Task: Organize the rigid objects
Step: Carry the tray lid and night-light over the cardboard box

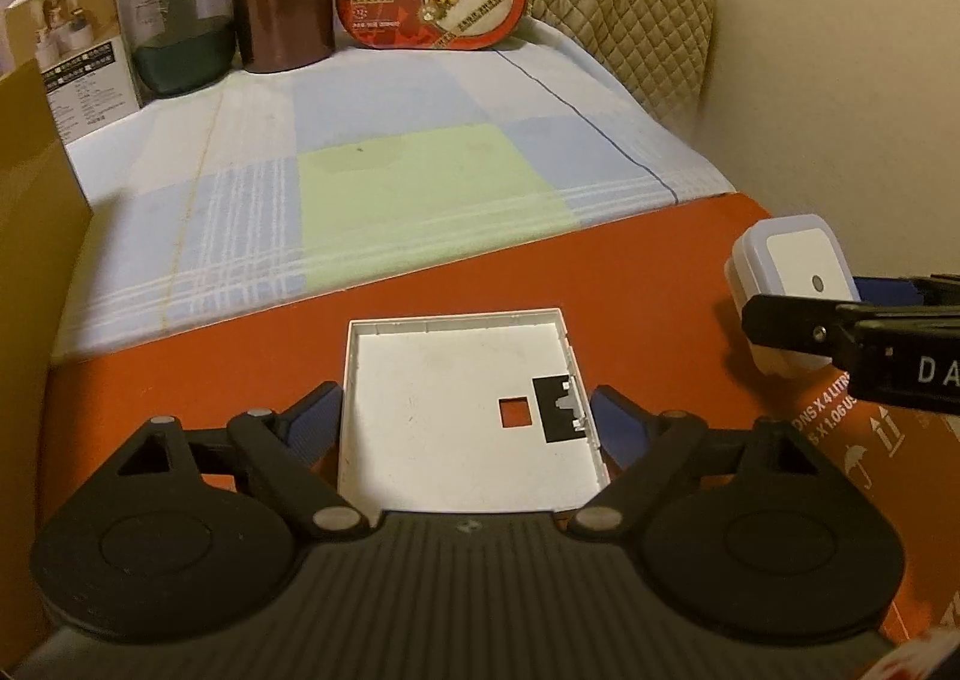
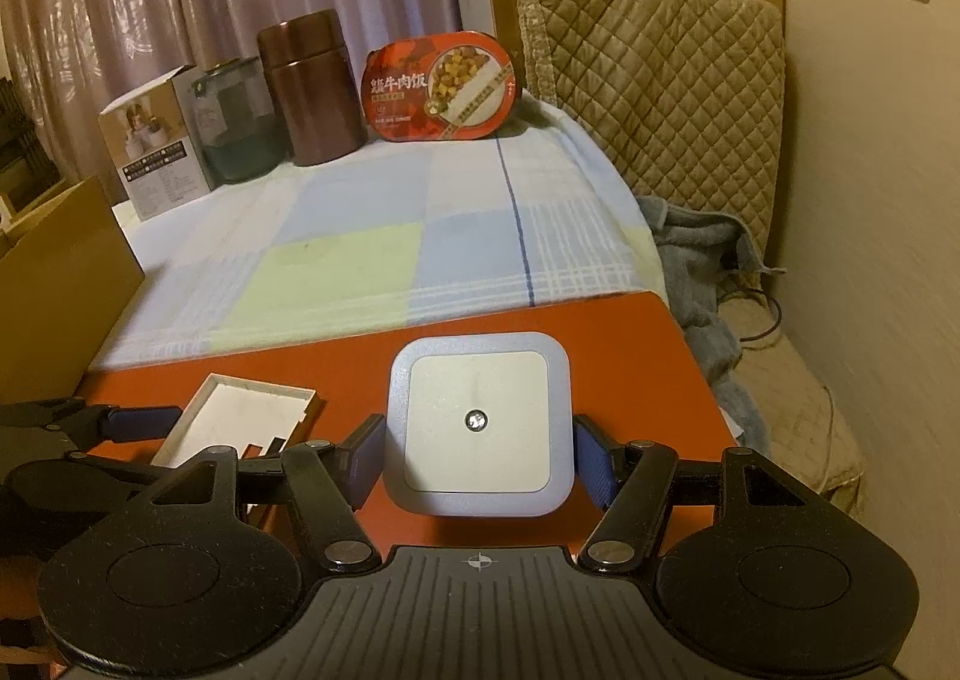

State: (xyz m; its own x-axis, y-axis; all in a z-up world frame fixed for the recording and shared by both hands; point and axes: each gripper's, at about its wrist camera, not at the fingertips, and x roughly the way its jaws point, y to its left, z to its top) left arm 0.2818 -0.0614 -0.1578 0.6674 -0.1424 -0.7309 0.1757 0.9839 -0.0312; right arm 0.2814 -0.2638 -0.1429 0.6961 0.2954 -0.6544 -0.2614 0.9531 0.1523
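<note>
My left gripper (image 1: 465, 416) stands wide, its pads clear of the white tray (image 1: 462, 410) lying between them on the red board (image 1: 630, 260). My right gripper (image 2: 477, 455) clamps the square night light (image 2: 477, 422). Beyond lies a checked cloth (image 2: 360, 248).

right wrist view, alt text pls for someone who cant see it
The right gripper holds a square white night light in its jaws above a red box top. To its left lies a shallow white tray.
</note>
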